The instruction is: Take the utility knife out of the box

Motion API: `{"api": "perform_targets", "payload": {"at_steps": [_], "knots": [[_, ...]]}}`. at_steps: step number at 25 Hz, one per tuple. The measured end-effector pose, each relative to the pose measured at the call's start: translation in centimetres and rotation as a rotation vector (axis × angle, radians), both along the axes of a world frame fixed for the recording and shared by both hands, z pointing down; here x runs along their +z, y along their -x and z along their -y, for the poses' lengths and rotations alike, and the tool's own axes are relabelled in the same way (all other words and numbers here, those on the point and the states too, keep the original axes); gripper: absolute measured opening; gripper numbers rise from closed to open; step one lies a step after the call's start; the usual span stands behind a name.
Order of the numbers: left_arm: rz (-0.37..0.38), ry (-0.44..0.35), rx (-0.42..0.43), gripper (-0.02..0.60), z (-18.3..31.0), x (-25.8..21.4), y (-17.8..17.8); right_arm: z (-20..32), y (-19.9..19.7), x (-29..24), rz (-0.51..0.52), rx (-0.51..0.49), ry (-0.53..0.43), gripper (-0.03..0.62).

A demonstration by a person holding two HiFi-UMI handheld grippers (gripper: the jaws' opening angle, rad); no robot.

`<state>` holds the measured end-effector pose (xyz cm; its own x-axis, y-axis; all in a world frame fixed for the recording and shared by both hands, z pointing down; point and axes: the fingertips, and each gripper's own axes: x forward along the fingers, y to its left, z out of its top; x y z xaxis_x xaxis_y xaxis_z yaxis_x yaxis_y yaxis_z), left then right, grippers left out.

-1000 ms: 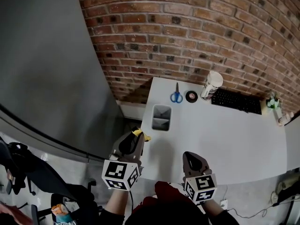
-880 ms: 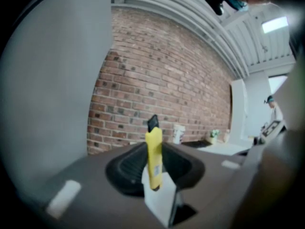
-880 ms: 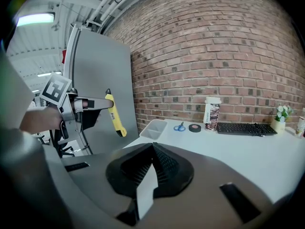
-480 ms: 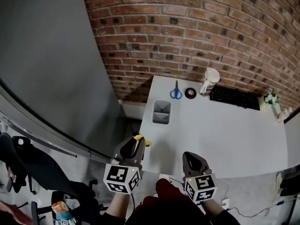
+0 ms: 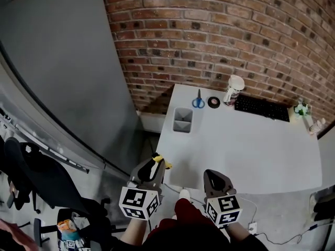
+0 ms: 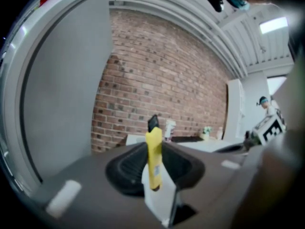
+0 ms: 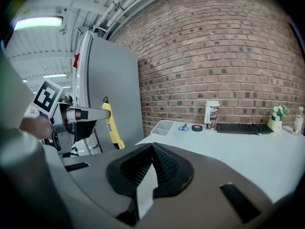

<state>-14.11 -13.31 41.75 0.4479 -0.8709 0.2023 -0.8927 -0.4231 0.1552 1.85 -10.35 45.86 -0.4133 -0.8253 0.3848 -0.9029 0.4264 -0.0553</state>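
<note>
We have the yellow utility knife (image 6: 153, 157) clamped in our left tool (image 5: 155, 166), right tool (image 5: 215, 179) closed on nothing, and that narrow pinch could let it slip to the floor (image 5: 112, 186).

Legible text: none | left gripper (image 5: 153, 166) and right gripper (image 5: 213, 175) cubes: black-and-white square codes only, no characters | utility knife (image 6: 153, 159): small label, too blurred to read | cup (image 7: 211, 113): print illegible
</note>
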Motion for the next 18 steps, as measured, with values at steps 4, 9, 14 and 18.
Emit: {"api": "perform_targets", "payload": {"at_steps": [4,9,14,18], "knots": [[0.000,0.005,-0.005,0.095,-1.7,0.3,0.1,-1.0,0.4,-0.3,-0.002,-0.012,-0.012,0.008],[-0.002,0.011,-0.007,0.094,-3.3,0.5,0.0,-2.3,0.5,-0.7,0.000,-0.019,-0.021,0.008],[-0.003,0.018,0.002,0.094,-4.6,0.7,-0.5,-3.3,0.4,-1.0,0.007,-0.017,-0.030,0.008],[-0.008,0.029,0.010,0.094,-5.8,1.0,-1.1,-4.2,0.2,-1.4,0.011,-0.014,-0.041,0.008]]}}
